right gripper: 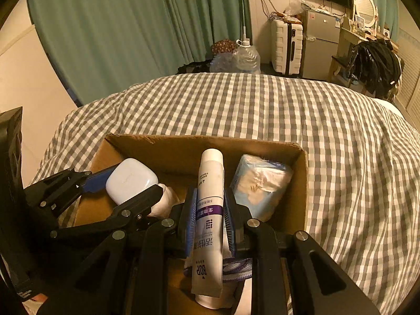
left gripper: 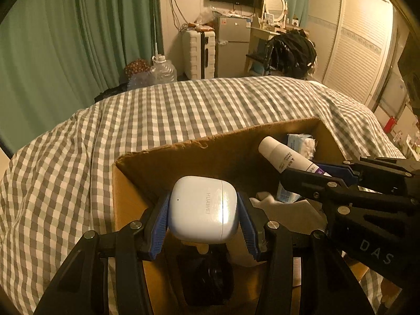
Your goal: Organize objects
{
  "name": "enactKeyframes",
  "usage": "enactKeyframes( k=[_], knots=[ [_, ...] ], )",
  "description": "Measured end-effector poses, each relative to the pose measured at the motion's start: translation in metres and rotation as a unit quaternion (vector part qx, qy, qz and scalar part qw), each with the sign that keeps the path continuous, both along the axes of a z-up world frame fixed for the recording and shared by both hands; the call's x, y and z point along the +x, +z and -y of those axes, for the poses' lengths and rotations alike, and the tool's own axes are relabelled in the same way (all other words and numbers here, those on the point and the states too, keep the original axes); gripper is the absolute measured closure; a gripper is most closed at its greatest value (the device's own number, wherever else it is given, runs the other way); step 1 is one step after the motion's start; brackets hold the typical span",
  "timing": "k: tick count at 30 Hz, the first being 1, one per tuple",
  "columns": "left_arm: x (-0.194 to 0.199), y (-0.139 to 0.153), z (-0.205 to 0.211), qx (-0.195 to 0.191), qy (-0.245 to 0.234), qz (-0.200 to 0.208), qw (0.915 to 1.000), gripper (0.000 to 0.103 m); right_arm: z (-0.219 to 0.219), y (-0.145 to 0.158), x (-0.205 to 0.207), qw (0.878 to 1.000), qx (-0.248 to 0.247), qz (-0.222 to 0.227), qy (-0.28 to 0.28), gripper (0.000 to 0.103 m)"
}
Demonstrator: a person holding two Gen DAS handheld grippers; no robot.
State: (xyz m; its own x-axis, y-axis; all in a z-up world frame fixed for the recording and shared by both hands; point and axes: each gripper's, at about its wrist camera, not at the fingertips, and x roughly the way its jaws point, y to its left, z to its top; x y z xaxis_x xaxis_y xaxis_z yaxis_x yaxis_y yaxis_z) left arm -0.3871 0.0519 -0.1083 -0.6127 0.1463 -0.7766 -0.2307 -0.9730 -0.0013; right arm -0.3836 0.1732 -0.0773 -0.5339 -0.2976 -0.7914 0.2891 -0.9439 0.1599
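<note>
My left gripper (left gripper: 203,210) is shut on a white earbud case (left gripper: 203,208) and holds it over the left part of an open cardboard box (left gripper: 168,155). The case also shows in the right wrist view (right gripper: 130,179). My right gripper (right gripper: 210,210) is shut on a white toothpaste tube (right gripper: 210,210) with a purple band, held over the middle of the box (right gripper: 183,141). The tube's cap end points away, and it shows in the left wrist view (left gripper: 283,156). A blue tissue pack (right gripper: 260,183) lies inside the box at the right.
The box stands on a bed with a grey checked cover (right gripper: 288,110). A white crumpled item (right gripper: 165,202) lies in the box. Green curtains (right gripper: 131,31), a water jug (right gripper: 246,57), a suitcase (right gripper: 286,47), a fridge and a desk stand beyond the bed.
</note>
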Motion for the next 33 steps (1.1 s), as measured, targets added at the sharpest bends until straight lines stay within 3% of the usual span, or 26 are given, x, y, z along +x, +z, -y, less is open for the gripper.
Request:
enactKeyframes(
  k=[11,13,18,24,27,33],
  knots=[
    [0.005,0.000,0.004,-0.002,-0.002,0.004,1.0000,0.049,-0.012,-0.006,-0.006,1.000,-0.014,0.017,-0.012,0.081],
    [0.007,0.000,0.005,-0.005,0.001,0.003,1.0000,0.039,-0.012,-0.004,-0.006,1.000,-0.013,0.016,-0.012,0.068],
    [0.015,0.008,0.005,-0.009,0.002,-0.009,0.9999,0.021,-0.012,0.009,0.000,1.000,-0.016,0.001,-0.013,0.060],
    [0.022,0.026,0.003,-0.018,0.001,-0.030,0.9994,0.019,-0.014,0.034,0.005,0.999,-0.026,-0.026,-0.025,0.041],
    [0.029,0.043,0.006,-0.018,0.007,-0.051,0.9985,0.012,-0.015,0.051,0.013,0.998,-0.029,-0.048,-0.038,0.035],
    [0.058,0.093,0.014,-0.024,0.021,-0.103,0.9941,0.008,-0.021,0.101,0.043,0.993,-0.023,-0.104,-0.058,0.024]
  ],
)
